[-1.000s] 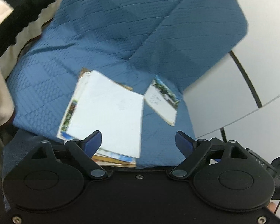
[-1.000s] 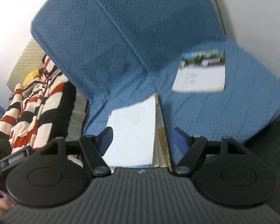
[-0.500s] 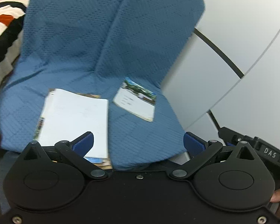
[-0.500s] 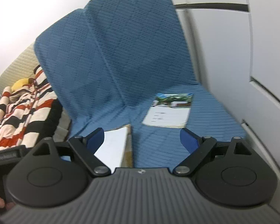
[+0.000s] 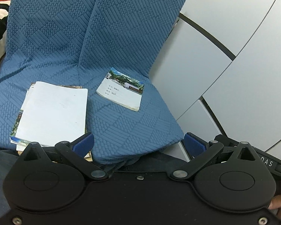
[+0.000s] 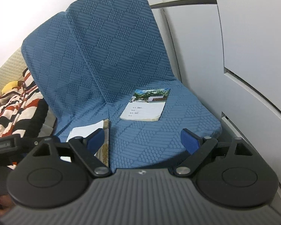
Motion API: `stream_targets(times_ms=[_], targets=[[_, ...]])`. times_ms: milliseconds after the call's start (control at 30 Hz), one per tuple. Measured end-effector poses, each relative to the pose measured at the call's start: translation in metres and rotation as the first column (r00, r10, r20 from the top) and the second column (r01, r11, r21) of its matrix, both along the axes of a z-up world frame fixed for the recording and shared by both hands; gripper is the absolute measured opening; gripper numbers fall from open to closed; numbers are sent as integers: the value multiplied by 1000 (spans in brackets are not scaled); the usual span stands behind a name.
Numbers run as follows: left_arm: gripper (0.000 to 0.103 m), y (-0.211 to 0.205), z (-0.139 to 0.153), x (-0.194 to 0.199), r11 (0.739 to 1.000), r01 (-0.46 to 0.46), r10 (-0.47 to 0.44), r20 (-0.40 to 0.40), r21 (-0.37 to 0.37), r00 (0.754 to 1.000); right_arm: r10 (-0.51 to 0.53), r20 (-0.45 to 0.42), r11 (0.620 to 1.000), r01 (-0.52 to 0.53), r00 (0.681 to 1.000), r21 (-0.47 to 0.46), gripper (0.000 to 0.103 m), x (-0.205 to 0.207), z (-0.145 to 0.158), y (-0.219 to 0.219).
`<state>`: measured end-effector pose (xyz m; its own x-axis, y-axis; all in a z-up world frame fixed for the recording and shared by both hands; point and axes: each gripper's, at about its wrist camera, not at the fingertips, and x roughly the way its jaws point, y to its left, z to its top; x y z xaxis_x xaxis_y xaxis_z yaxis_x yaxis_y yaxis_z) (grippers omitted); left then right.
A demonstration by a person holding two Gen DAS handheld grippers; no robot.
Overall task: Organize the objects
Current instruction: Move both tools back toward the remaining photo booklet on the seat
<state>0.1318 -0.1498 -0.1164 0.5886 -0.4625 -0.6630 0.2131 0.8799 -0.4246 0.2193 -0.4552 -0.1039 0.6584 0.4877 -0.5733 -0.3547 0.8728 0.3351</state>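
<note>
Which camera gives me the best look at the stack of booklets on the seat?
The left wrist view. There the stack of booklets shows almost whole, white cover up, with coloured edges poking out beneath. In the right wrist view the stack is mostly hidden behind the right gripper's finger; only a corner and its spine edge show.

Seat cover point(image 5: 121, 37): blue cloth, quilted, raised woven checks, matt and rough. Stack of books point(image 5: 52, 112): top sheet plain white paper, matt, faintly scuffed; glossy printed covers showing at the lower edge. Small booklet point(image 5: 121, 91): paper, smooth cover with printed photo band, page edges yellowed. Wall panels point(image 5: 234, 28): smooth pale grey, slight sheen, dark seams. Left tongs point(image 5: 138, 142): matt black plastic arms, metal pivot pins, ribbed blue pads point(image 5: 84, 142). Right tongs point(image 6: 142, 137): grey ribbed plastic body, same black arms. Striped blanket point(image 6: 15, 103): soft cloth
</note>
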Motion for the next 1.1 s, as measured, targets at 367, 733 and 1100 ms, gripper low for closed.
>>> stream_targets(times_ms=[367,733,1100], targets=[[102,-20,-11,0,1000,-12,12,-9,15,1000,29,-5,1000,-29,1000,-8,90,7,-8,-15],[102,-43,-29,22,1000,0,0,1,18,1000,7,-34,1000,-7,999,2,90,23,-40,-17],[102,-60,-63,77,1000,-16,16,-27,11,1000,-39,-49,999,39,998,1,89,60,-99,-1]])
